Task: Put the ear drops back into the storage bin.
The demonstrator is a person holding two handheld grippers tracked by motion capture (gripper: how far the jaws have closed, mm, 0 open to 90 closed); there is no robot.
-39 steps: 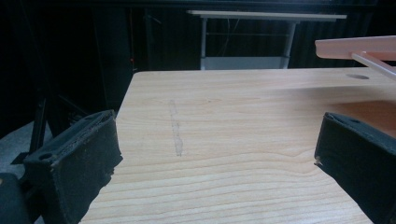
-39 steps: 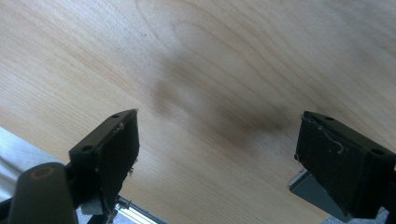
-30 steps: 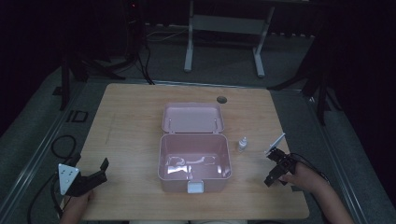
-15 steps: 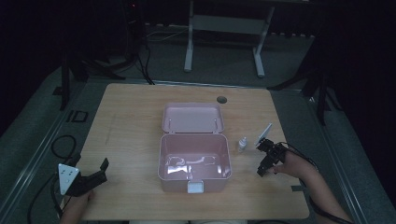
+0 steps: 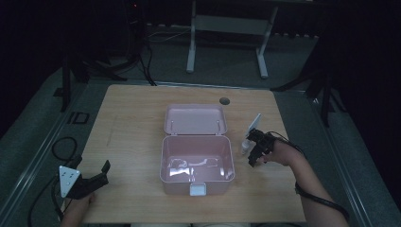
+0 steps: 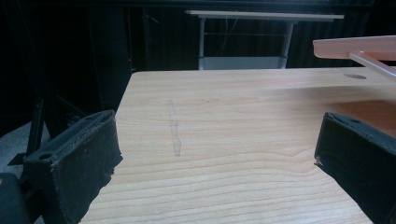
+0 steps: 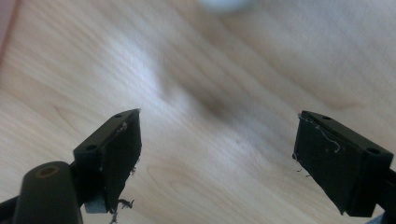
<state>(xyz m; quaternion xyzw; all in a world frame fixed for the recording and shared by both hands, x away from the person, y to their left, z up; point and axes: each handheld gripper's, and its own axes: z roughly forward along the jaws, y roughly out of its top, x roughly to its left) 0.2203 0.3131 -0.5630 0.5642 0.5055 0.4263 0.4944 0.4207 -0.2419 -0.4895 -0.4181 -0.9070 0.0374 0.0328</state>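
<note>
A pink box (image 5: 197, 184) stands open in the middle of the wooden table (image 5: 132, 118), its lid (image 5: 195, 119) tipped back. Something clear and shiny lies inside (image 5: 191, 163); I cannot tell what it is. A small white bottle (image 5: 244, 147) stands just right of the box. My right gripper (image 5: 251, 150) hovers beside the bottle, pointing down at the table, open. In the right gripper view the right gripper (image 7: 219, 154) has bare wood between its jaws and a blurred white bottle (image 7: 222, 3) at the top edge. My left gripper (image 5: 92, 166) rests open at the front left corner.
The left gripper view looks across bare wood toward the pink lid's edge (image 6: 355, 46), with the left gripper (image 6: 219, 158) wide apart. A round cable hole (image 5: 224, 100) sits near the table's far edge. A white desk frame (image 5: 227, 28) stands behind the table.
My right gripper has moved left and slightly forward, from the table's right edge to just beside the white bottle. The left gripper has stayed still.
</note>
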